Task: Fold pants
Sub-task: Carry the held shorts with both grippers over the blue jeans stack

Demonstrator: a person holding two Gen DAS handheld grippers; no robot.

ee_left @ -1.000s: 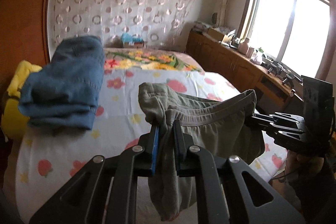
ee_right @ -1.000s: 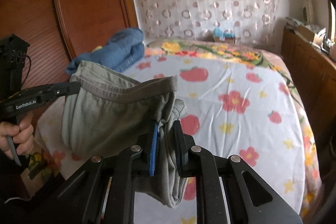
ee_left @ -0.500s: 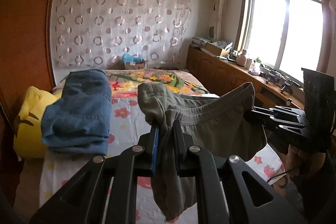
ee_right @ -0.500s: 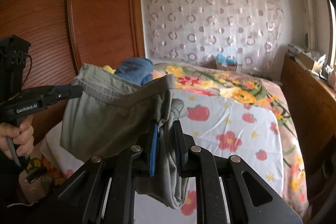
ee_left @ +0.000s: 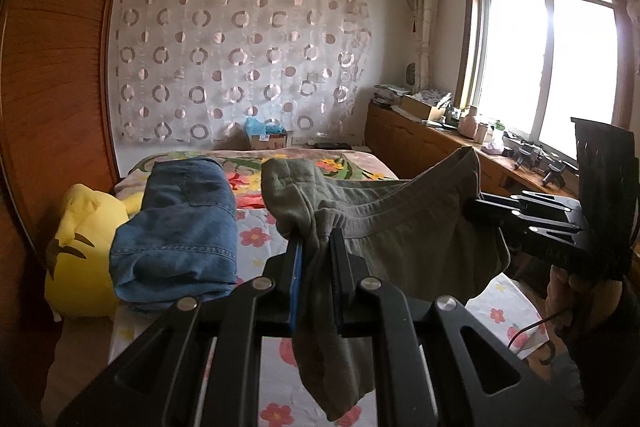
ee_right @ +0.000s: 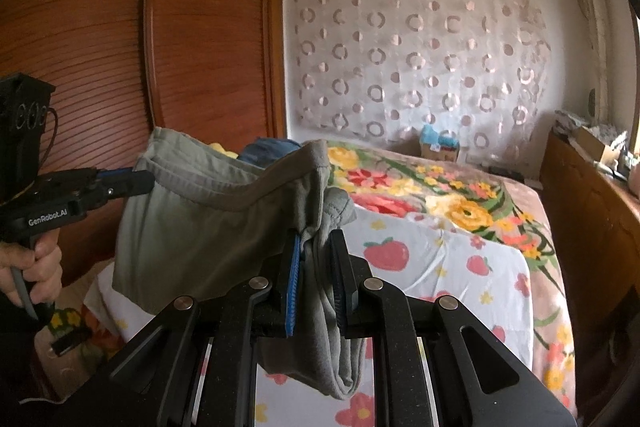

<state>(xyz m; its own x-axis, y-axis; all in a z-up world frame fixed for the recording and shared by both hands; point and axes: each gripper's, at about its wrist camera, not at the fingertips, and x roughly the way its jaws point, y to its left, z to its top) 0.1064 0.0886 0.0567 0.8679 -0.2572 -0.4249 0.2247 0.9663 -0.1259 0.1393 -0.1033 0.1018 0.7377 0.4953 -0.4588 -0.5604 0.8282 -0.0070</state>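
Grey-green pants (ee_left: 400, 231) hang in the air above the bed, stretched by the waistband between both grippers. My left gripper (ee_left: 316, 251) is shut on one bunched end of the waistband, with cloth drooping below its fingers. In the same view the right gripper (ee_left: 472, 211) pinches the other end at the right. Seen from the right wrist, the pants (ee_right: 208, 219) sag between my right gripper (ee_right: 316, 255), shut on bunched cloth, and the left gripper (ee_right: 140, 181) at the left, held by a hand (ee_right: 36, 263).
Folded blue jeans (ee_left: 180, 227) lie on the floral bed sheet (ee_right: 440, 267) beside a yellow plush toy (ee_left: 80, 247). A wooden wardrobe (ee_right: 180, 47) stands at the left, a low wooden cabinet (ee_left: 420, 147) under the window at the right, and a patterned curtain behind the bed.
Both grippers have risen with the pants still held between them. The bed now sits lower in both views, and more of the wall and ceiling shows.
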